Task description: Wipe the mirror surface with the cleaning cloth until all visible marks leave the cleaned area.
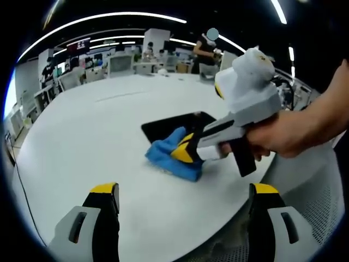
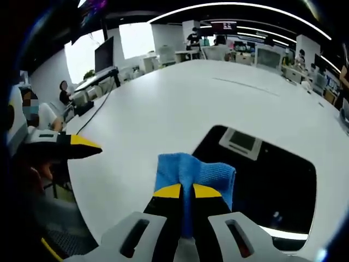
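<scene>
Under right tongs (image 2: 186,192), cloth (image 2: 195,170) half-hidden

Bare white table (image 1: 92,136) lies open all around the mirror (image 2: 272,180), nothing blocking passage

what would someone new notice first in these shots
The bright blue cloth stands out most, pinched in the right gripper at the near edge of the dark mirror lying flat on the big white table. In the left gripper view, a hand holds that gripper over the cloth, while the left gripper waits open, nearer the table edge.
</scene>
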